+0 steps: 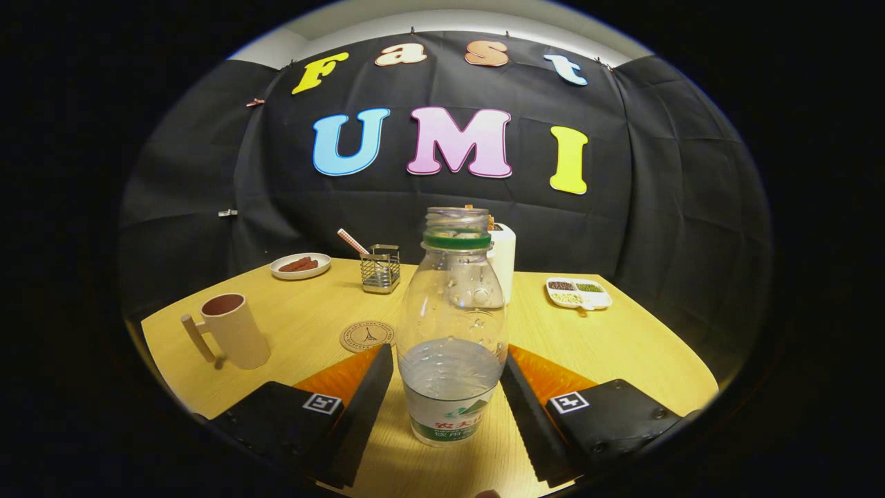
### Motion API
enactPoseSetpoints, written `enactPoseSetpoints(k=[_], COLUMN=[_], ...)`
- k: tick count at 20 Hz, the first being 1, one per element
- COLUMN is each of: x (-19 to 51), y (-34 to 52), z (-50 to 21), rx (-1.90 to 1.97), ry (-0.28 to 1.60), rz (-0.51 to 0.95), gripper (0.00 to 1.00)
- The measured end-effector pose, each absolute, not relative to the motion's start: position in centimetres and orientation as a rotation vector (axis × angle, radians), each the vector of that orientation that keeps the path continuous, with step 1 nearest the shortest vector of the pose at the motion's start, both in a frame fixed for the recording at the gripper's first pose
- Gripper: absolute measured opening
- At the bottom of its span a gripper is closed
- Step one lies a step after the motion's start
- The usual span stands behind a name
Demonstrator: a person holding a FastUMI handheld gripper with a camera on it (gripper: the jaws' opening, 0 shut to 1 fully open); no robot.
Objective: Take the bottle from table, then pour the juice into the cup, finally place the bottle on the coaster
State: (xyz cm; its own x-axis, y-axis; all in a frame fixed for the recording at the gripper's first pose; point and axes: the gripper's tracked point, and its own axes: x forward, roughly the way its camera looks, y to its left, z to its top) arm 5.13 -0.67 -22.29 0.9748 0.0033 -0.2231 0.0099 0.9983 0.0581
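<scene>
Bottle (453,332) is standing on the table (622,346) between our gripper (448,387) fingers, which are sitting wide beside it. We are getting ready to grab; next we squeeze, lift, and tip toward the cup (235,330).

desk (622,360): light wood-grain top, rounded corners, evenly lit with a soft glare at 6 o'clock. wall (657,207): black cloth, creased, hung behind the desk from 9 to 3 o'clock, pinned with clips along its upper edge. ceiling strip (442,17): pale, bright, at 12 o'clock above the cloth.
</scene>
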Motion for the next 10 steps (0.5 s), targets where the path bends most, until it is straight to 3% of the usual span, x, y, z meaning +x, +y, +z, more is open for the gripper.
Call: enactPoseSetpoints(k=[5, 10], x=[5.16, 5.51], y=[-0.81, -0.26], z=[-22.75, -22.64], rx=[0.074, 0.048], ry=[0.224, 0.212], rz=[-0.010, 0.010], gripper=[0.81, 0.79])
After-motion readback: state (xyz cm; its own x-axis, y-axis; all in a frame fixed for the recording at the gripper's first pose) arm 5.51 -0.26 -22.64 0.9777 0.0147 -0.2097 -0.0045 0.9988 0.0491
